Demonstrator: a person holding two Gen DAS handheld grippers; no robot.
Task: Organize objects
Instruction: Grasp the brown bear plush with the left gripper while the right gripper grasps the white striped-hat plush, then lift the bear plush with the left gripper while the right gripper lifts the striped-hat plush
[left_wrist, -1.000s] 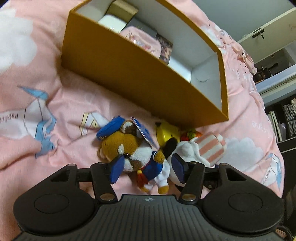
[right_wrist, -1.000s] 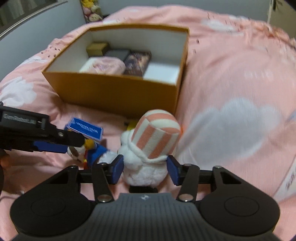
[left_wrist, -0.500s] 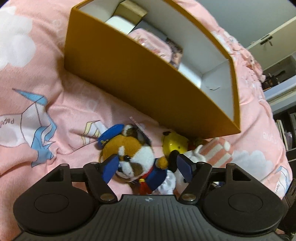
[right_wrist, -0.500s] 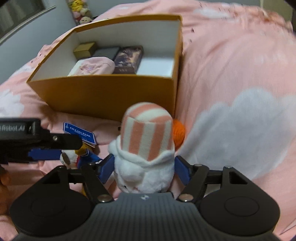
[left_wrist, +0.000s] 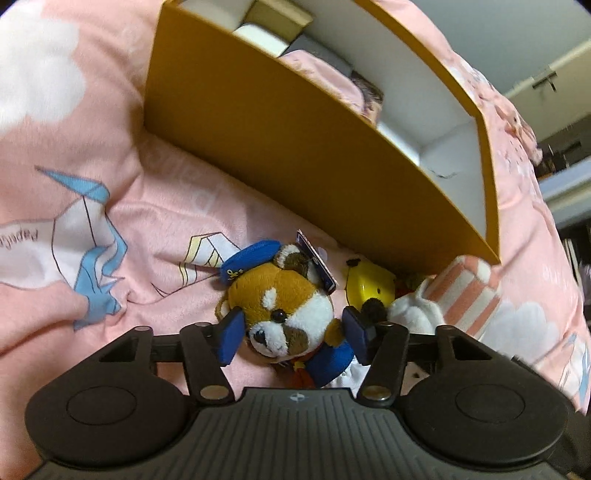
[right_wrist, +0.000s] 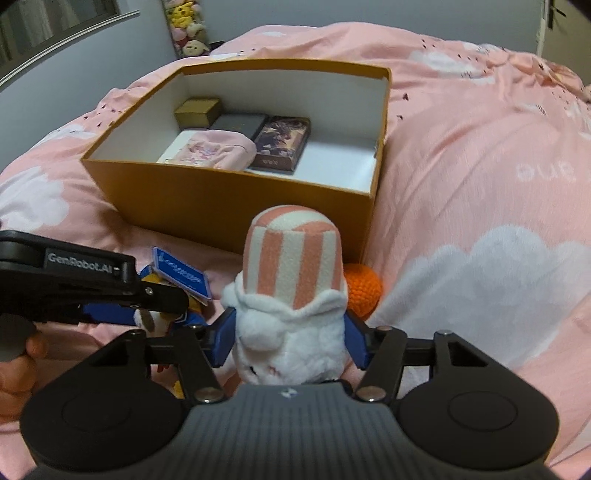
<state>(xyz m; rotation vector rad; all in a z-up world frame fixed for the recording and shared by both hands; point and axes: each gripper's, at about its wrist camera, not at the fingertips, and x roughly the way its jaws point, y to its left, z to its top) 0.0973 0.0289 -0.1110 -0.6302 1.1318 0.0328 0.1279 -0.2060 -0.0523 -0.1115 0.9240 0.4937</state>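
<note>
A red panda plush (left_wrist: 284, 295) with a blue cap and jacket lies on the pink bedspread in front of the orange box (left_wrist: 295, 147). My left gripper (left_wrist: 291, 338) is closing on its head, both blue pads touching its sides. To its right stands a white plush with a pink-striped hat (right_wrist: 295, 266). My right gripper (right_wrist: 290, 341) is closing around that plush's white body, pads pressing into the fluff. The left tool's black arm (right_wrist: 85, 273) reaches in from the left of the right wrist view, a hand behind it.
The open orange box (right_wrist: 221, 199) holds a gold case (right_wrist: 197, 110), a grey case (right_wrist: 240, 122), a pink pouch (right_wrist: 218, 151) and a dark card box (right_wrist: 282, 142); its right end shows white floor. A yellow toy (left_wrist: 369, 288) and an orange knitted ball (right_wrist: 364, 291) lie against the box.
Both pairs of jaws spread wider, then came in again. The panda's head now sits between the left pads, and the striped-hat plush sits deeper between the right pads.
</note>
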